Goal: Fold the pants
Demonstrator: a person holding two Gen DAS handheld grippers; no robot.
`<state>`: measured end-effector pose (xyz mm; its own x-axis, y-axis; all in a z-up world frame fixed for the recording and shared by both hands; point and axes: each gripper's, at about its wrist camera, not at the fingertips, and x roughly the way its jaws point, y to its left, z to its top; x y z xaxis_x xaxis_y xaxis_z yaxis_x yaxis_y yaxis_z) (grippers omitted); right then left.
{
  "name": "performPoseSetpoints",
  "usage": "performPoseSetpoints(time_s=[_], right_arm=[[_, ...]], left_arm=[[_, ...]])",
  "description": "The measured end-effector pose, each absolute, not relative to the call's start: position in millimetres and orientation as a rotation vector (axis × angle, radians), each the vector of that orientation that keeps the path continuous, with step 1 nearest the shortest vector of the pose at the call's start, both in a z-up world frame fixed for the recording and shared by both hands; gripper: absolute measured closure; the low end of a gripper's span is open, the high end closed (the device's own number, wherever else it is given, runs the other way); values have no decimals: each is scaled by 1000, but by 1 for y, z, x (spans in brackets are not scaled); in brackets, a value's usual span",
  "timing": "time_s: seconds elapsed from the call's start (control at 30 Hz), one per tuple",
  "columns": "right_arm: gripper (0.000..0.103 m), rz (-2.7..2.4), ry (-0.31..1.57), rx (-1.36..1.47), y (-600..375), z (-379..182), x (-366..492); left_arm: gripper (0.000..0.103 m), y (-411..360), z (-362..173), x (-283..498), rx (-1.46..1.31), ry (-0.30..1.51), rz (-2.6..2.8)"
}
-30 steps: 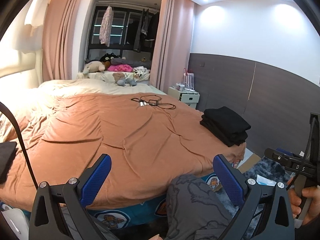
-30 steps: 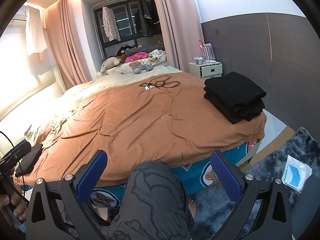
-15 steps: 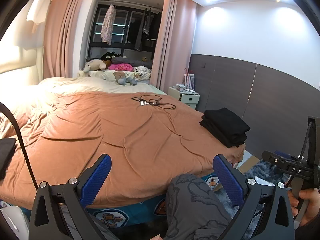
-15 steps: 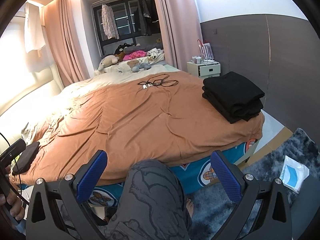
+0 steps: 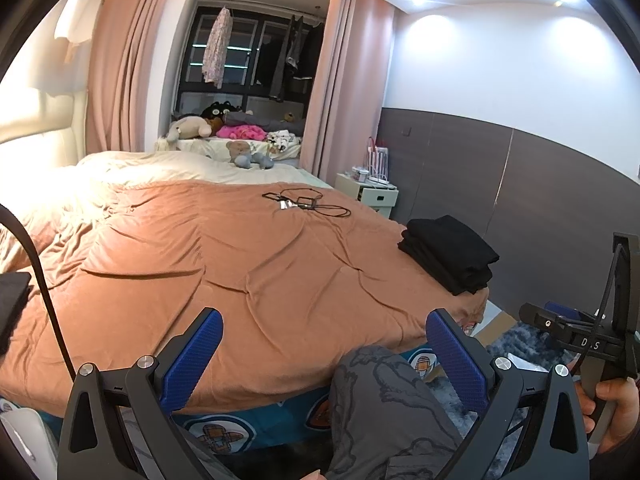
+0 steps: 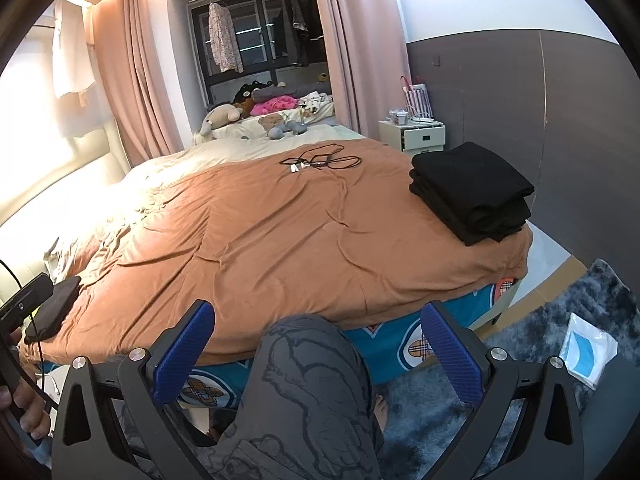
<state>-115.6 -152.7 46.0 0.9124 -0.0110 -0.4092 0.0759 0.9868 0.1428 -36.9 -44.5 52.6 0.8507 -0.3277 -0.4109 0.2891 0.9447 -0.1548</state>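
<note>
Both the left gripper point(image 5: 324, 356) and right gripper point(image 6: 318, 350) gape wide, empty, before an orange bed point(image 6: 280, 232); folded black pants point(image 6: 474, 192) rest on its right corner.

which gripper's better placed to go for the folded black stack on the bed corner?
Right, probably. The black stack sits at the bed's right corner, larger in the right wrist view. Both the right gripper and left gripper are open, empty.

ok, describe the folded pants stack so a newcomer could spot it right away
Start at the big bed under the orange blanket. Follow the blanket to its right-hand foot corner, nearest the grey wall panel and in front of the white nightstand. The folded pants stack sits there: a neat, thick, all-black pile, unlike the thin tangle of black cables further up the bed.
</note>
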Motion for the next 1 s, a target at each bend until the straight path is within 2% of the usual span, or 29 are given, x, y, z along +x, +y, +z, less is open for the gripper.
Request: performPoseSetpoints(time_s=[1.0], right_arm=[[0, -41, 430, 138, -162, 53, -116]], left_arm=[[1, -47, 53, -46, -99, 459, -338]])
